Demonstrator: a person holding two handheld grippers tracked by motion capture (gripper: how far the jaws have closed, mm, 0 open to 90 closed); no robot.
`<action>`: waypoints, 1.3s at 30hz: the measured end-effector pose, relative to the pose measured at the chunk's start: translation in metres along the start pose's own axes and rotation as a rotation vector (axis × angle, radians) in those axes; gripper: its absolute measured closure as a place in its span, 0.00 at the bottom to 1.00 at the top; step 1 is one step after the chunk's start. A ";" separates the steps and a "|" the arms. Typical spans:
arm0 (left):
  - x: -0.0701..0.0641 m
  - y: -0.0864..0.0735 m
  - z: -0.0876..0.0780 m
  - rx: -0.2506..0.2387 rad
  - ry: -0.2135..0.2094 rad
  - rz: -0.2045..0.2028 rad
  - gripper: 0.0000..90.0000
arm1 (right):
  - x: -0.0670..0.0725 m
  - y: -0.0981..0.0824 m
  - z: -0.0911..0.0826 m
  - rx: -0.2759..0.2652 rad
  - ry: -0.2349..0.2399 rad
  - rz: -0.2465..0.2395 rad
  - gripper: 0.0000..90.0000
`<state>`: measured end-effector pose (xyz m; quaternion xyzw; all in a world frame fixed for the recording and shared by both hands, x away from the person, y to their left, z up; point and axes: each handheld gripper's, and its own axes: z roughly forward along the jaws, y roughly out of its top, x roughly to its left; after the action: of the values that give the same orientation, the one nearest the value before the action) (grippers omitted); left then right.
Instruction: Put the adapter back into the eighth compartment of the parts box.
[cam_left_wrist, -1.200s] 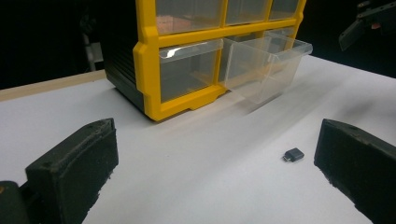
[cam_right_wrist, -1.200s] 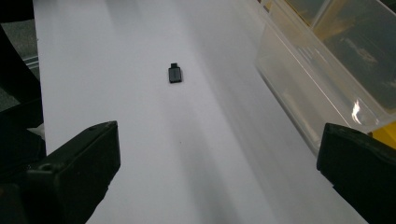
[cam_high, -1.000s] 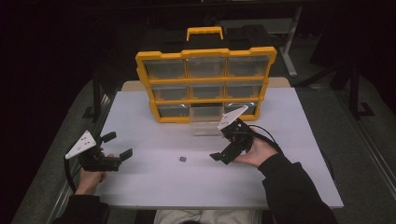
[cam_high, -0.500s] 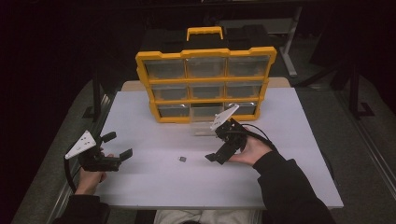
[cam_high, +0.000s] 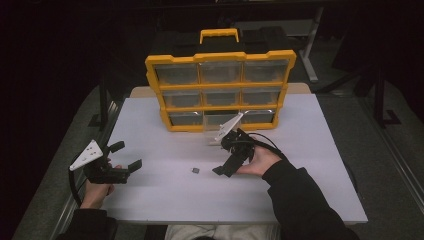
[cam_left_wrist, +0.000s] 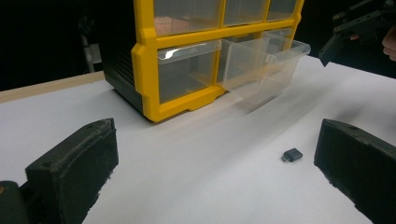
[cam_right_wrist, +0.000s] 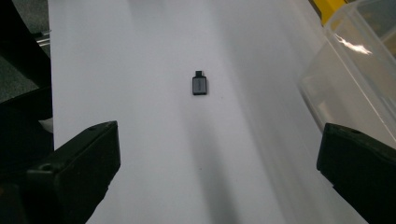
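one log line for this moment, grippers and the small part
right gripper: open, aimed at adapter | left gripper: open, idle | adapter: on table, untouched | bottom-middle drawer: pulled out

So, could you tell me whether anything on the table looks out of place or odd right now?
One drawer in the bottom row of the yellow organizer is pulled out and looks empty, while the others sit flush. A small dark adapter lies loose on the white table, apart from the organizer. Nothing looks spilled or damaged.
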<state>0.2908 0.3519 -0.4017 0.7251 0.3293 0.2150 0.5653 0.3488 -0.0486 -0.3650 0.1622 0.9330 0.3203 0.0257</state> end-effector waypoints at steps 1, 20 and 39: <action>0.000 0.000 0.000 0.000 0.000 0.000 0.00 | 0.000 0.001 0.002 0.003 0.002 -0.002 0.00; 0.000 0.000 0.000 -0.002 -0.004 -0.001 0.00 | 0.004 0.016 0.033 0.063 0.038 -0.048 0.00; 0.000 0.000 0.000 -0.003 -0.006 -0.001 0.00 | 0.005 0.022 0.057 0.093 0.055 -0.070 0.00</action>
<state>0.2913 0.3520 -0.4018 0.7246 0.3277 0.2130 0.5676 0.3589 0.0034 -0.3966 0.1219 0.9522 0.2800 0.0038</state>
